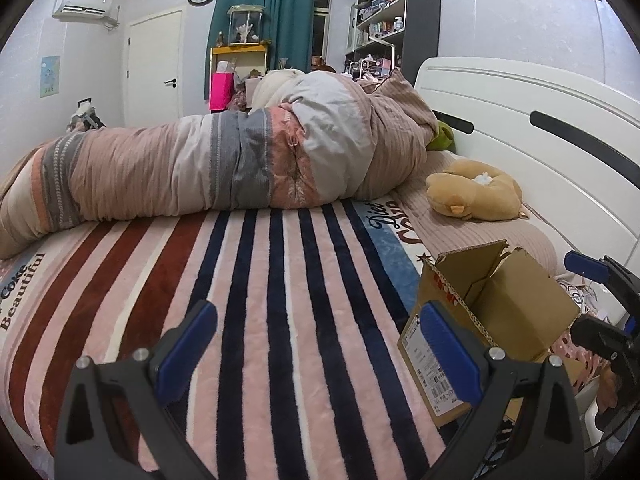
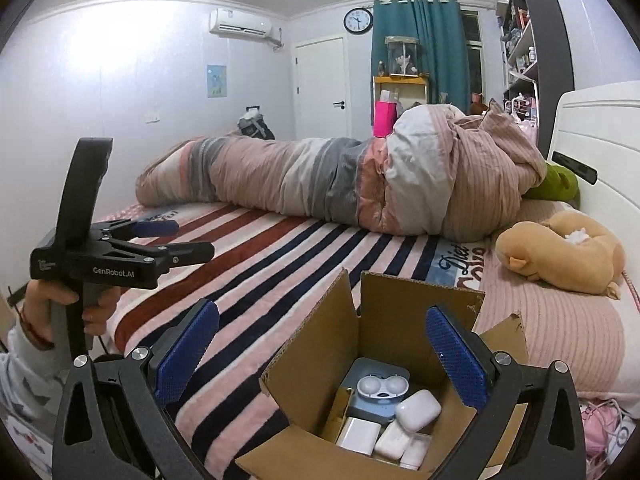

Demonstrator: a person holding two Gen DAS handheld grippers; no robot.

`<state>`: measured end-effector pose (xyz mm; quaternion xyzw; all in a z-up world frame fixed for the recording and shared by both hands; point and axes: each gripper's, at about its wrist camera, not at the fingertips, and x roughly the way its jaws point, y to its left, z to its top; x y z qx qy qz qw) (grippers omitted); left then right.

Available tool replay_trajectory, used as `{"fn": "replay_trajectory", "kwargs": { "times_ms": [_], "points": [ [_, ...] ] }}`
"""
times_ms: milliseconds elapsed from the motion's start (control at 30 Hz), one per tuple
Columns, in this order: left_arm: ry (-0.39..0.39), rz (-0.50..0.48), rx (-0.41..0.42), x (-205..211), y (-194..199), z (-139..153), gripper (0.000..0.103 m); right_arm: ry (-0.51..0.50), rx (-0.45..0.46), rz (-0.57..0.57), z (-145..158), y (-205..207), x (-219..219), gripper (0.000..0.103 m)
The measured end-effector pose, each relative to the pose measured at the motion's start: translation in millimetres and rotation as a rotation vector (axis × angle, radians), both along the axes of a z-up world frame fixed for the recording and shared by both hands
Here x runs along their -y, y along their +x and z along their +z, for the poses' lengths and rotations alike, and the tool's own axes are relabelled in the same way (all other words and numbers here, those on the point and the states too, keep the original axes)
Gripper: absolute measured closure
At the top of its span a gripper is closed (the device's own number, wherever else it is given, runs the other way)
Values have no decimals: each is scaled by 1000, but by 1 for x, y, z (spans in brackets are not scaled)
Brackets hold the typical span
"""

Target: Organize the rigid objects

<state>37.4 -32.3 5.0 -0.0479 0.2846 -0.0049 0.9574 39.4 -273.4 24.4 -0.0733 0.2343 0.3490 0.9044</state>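
An open cardboard box (image 2: pixel 384 344) stands on the striped blanket (image 2: pixel 280 264) near the bed's front edge; it also shows in the left wrist view (image 1: pixel 496 312). Inside lie several small rigid items: a white earbud case (image 2: pixel 418 406), a white contact lens case (image 2: pixel 382 388) on a pale blue box (image 2: pixel 378 412), and white blocks (image 2: pixel 394 440). My right gripper (image 2: pixel 320 354) is open and empty, hovering over the box. My left gripper (image 1: pixel 316 354) is open and empty above the blanket, left of the box. It also shows in the right wrist view (image 2: pixel 192 236).
A rolled quilt (image 1: pixel 224 160) lies across the far side of the bed. A tan plush toy (image 2: pixel 560 256) and a green plush toy (image 2: pixel 556 186) lie by the white headboard (image 1: pixel 520 120). Shelves (image 1: pixel 380 20) stand behind the headboard.
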Motion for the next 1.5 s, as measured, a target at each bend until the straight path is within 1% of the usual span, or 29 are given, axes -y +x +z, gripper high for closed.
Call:
{"fn": "replay_trajectory", "kwargs": {
  "times_ms": [633, 833, 1100, 1500],
  "points": [
    [11, 9, 8, -4, -3, 1, 2, 19, -14, 0, 2, 3, 0, 0],
    [6, 8, 15, -3, -6, 3, 2, 25, -15, -10, 1, 1, -4, 0],
    [17, 14, 26, -2, -9, 6, 2, 38, -13, -27, 2, -5, -11, 0],
    [16, 12, 25, -2, -9, 6, 2, 38, -12, -32, 2, -6, -11, 0]
  ]
}}
